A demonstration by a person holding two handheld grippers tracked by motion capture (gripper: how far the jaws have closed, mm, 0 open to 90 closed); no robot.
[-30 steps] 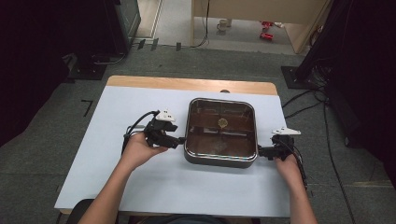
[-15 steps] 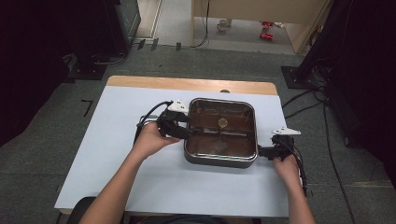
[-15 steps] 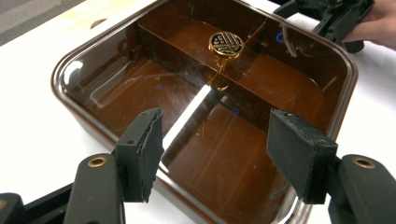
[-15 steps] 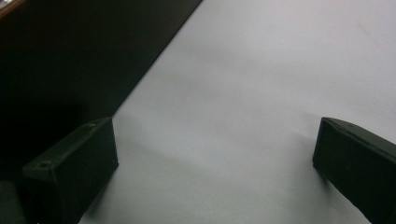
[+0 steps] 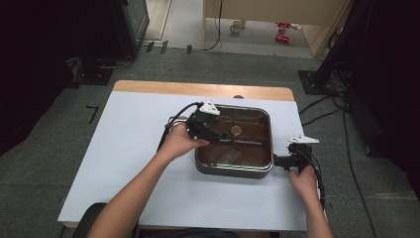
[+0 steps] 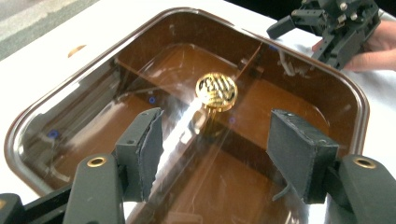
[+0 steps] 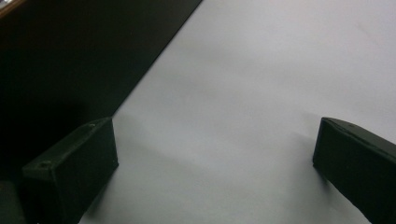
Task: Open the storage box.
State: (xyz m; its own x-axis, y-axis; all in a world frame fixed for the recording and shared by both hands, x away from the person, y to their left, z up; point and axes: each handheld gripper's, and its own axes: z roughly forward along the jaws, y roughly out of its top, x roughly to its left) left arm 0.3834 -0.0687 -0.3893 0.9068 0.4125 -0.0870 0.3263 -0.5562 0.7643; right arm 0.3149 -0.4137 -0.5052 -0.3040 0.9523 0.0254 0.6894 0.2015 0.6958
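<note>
Pan [image 5: 233,168]: I see a brown square pan, centre frame, under a clear glass lid [image 6: 154,84].
Lid knob [image 6: 215,90]: gold, mid-lid.
Left gripper [image 6: 219,149]: I hold it open above the lid.
Right gripper [image 5: 277,160]: open, empty, lower right by the pan.

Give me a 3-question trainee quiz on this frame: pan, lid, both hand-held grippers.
1. True or false: the left hand-held gripper is clamped on the gold knob.
2. The right hand-held gripper sits: A) over the lid, B) beside the pan's near right corner, C) at the table's far edge?
3. What covers the brown square pan?

Key
1. False: the jaws stand open above the glass lid, short of the knob.
2. B, jaws open over the white table.
3. The clear glass lid with the gold knob at its centre.
</note>
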